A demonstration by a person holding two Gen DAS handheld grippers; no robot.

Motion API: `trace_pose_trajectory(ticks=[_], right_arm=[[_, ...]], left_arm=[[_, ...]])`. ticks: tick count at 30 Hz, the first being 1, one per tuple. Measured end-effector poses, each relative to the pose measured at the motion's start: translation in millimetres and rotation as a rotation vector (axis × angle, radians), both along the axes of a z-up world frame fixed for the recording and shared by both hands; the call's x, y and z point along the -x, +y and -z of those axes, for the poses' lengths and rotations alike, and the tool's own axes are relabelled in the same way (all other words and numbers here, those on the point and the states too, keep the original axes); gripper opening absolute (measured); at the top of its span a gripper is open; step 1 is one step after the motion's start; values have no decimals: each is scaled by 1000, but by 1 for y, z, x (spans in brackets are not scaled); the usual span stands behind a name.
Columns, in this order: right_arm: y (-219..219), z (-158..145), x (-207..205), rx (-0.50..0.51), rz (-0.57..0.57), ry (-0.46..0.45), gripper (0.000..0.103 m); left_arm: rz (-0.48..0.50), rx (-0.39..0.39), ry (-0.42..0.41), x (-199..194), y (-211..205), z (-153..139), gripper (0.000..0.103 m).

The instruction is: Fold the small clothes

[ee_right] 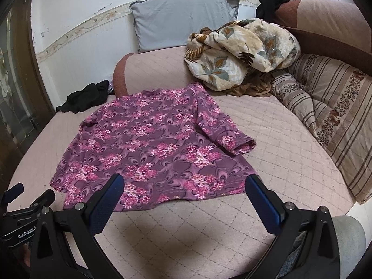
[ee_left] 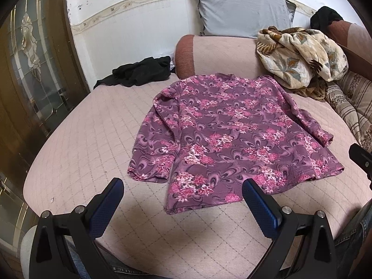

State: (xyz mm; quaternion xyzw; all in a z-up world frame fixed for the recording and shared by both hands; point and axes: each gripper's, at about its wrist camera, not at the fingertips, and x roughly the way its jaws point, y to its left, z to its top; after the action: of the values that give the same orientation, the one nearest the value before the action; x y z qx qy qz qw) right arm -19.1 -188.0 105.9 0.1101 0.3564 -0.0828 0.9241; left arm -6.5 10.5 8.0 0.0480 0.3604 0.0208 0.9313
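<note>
A purple top with pink flowers (ee_left: 232,130) (ee_right: 153,148) lies spread flat on the pink quilted sofa seat (ee_left: 88,139) (ee_right: 279,139), neck toward the back, both sleeves lying along its sides. My left gripper (ee_left: 182,186) hovers open above the front hem, nothing between its blue pads. My right gripper (ee_right: 184,181) is also open, over the hem's right part and above the cloth. The left gripper's body (ee_right: 25,211) shows at the lower left edge of the right wrist view.
A crumpled beige leaf-print blanket (ee_left: 300,58) (ee_right: 241,48) sits behind the top on the right. A grey pillow (ee_left: 241,11) (ee_right: 183,18) leans on the wall. Black garments (ee_left: 139,72) (ee_right: 86,97) lie at the back left. Striped cushions (ee_right: 330,107) line the right side.
</note>
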Motion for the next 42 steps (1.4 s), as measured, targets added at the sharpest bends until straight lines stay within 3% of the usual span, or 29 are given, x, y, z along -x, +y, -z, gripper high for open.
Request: trace_pose_trajectory(ticks=[13,21,27,42], right_arm=[[-1,-6,3,-40,-55,-30,103],[-13,-20,-8,-76,-64,12,103],[-14,-43,-14,-30,-61,20,103],[-19,-99,-14,-26,-67,-49,103]], left_arm=[[-34,17,15,-5,10,-1,103],[-52,11,-16,-13,9,-33,103],[-62,2,-17,-15,3,-58,103],[-27,23,-39,-11,-7,-103,103]])
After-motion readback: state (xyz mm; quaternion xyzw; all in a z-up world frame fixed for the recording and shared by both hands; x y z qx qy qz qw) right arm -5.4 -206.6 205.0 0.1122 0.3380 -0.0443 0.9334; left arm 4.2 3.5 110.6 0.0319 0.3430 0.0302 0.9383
